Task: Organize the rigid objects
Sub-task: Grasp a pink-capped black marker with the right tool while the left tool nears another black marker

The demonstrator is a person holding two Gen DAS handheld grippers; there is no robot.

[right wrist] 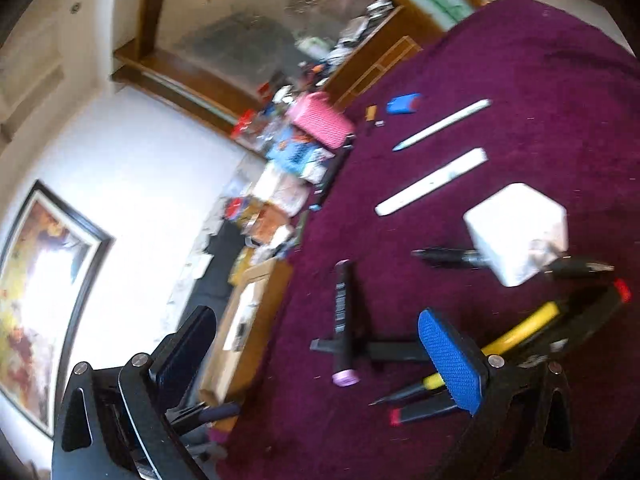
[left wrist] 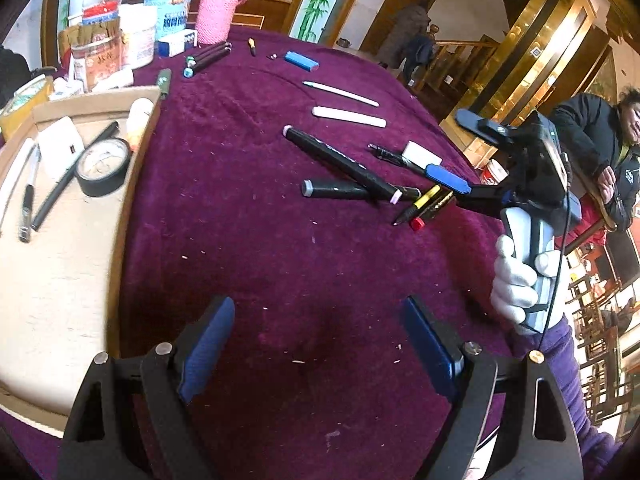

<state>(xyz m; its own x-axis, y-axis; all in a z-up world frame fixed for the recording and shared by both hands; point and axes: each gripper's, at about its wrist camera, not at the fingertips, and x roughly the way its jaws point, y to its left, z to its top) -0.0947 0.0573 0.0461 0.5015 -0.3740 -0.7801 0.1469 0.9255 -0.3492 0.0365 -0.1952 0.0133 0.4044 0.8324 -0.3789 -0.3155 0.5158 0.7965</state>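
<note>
Pens and markers lie scattered on the purple tablecloth (left wrist: 280, 264). A black marker with pink caps (left wrist: 340, 162) crosses another black marker (left wrist: 336, 190). A yellow-banded pen (left wrist: 418, 204) and a red-capped marker (left wrist: 434, 210) lie beside them. A white block (left wrist: 421, 155) rests on a black pen (left wrist: 390, 156). My left gripper (left wrist: 320, 340) is open and empty above bare cloth. My right gripper (right wrist: 316, 364) is open, tilted, its blue finger (right wrist: 452, 360) just over the yellow pen (right wrist: 520, 330) and red-capped marker (right wrist: 424, 410).
A cardboard tray (left wrist: 60, 264) at left holds a tape roll (left wrist: 105, 166), pens and a white charger. Two white sticks (left wrist: 348, 116) and a blue lighter (left wrist: 302, 61) lie farther back. Jars and a pink bottle (left wrist: 218, 10) crowd the far left. A person stands at right.
</note>
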